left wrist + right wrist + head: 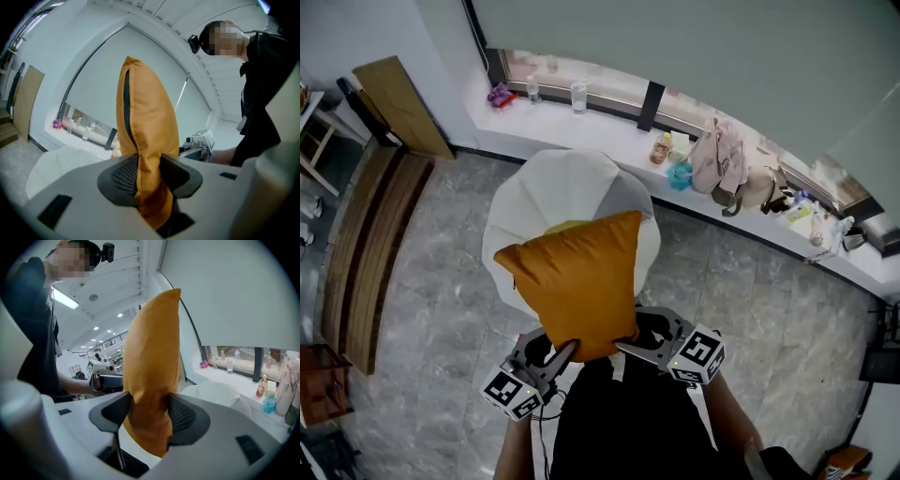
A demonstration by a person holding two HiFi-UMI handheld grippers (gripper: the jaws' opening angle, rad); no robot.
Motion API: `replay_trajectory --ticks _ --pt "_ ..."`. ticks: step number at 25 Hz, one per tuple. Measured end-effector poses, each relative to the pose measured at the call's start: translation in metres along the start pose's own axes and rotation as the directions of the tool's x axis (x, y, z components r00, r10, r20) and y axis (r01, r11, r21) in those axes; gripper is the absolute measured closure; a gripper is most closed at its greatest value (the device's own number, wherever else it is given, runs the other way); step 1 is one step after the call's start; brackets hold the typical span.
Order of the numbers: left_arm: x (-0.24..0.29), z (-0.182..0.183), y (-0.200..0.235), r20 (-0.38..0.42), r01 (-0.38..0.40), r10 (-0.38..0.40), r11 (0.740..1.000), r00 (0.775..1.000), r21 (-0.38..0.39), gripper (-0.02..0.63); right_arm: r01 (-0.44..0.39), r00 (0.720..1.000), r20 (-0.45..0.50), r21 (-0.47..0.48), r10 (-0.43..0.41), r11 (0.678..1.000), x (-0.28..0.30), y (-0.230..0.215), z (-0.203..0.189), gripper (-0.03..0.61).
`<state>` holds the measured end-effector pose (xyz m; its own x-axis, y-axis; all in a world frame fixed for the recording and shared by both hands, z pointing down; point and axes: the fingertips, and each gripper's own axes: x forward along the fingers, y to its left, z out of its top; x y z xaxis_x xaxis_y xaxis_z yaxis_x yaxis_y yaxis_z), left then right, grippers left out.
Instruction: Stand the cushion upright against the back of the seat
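Note:
An orange cushion [578,279] hangs in the air in front of me, held by its lower edge between both grippers. Below and beyond it stands a white round seat [558,187] with a curved back. My left gripper [555,360] is shut on the cushion's lower left corner; in the left gripper view the cushion [147,126] stands upright with its zip edge toward the camera, pinched between the pads [123,174]. At the lower right corner my right gripper [628,349] is shut on the cushion [152,357], whose fabric fills the gap between its pads [183,416].
A white window ledge [609,120] behind the seat carries bottles [578,94] and bags [722,161]. A wooden bench [366,246] and a leaning board [398,105] stand at the left. Grey tiled floor [741,300] surrounds the seat.

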<state>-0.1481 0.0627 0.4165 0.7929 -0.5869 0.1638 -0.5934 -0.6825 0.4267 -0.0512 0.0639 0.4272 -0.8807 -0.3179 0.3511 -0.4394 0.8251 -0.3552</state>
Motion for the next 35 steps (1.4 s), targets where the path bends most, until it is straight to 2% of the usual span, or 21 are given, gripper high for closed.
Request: replay_trajectory --ticks 9,15,21,25,27,29,32,35 --pt "0.066 0.023 0.023 0.015 -0.020 0.020 1.000 1.000 -0.005 0.475 -0.111 0.991 -0.073 -0.001 0.111 0.994 -0.007 -0.077 0.019 0.287" --pt "0.109 0.047 0.039 0.046 -0.056 0.057 0.998 0.997 -0.033 0.485 -0.213 0.976 -0.037 0.038 0.214 0.976 -0.018 -0.131 0.049 0.284" --pt "0.144 0.065 0.050 0.058 -0.094 0.095 0.995 0.994 -0.027 0.485 -0.274 0.961 0.058 0.081 0.270 0.958 -0.031 -0.190 0.093 0.268" --pt "0.164 0.067 0.059 0.051 -0.125 0.126 0.992 0.991 -0.019 0.485 -0.354 0.923 0.224 0.177 0.313 0.918 -0.043 -0.222 0.137 0.268" --pt "0.176 0.065 0.060 0.032 -0.134 0.134 0.991 0.990 -0.005 0.485 -0.348 0.920 0.262 0.207 0.291 0.914 -0.043 -0.247 0.153 0.268" --pt "0.184 0.062 0.060 0.022 -0.139 0.139 0.990 0.990 -0.009 0.485 -0.344 0.923 0.252 0.208 0.289 0.916 -0.039 -0.263 0.162 0.263" --pt "0.194 0.058 0.064 0.011 -0.155 0.155 0.988 0.988 -0.009 0.485 -0.407 0.906 0.222 0.217 0.361 0.888 -0.031 -0.266 0.165 0.262" --pt "0.207 0.046 0.071 -0.057 -0.171 0.173 0.985 0.983 0.038 0.481 -0.425 0.903 0.162 0.214 0.397 0.879 -0.020 -0.270 0.155 0.262"
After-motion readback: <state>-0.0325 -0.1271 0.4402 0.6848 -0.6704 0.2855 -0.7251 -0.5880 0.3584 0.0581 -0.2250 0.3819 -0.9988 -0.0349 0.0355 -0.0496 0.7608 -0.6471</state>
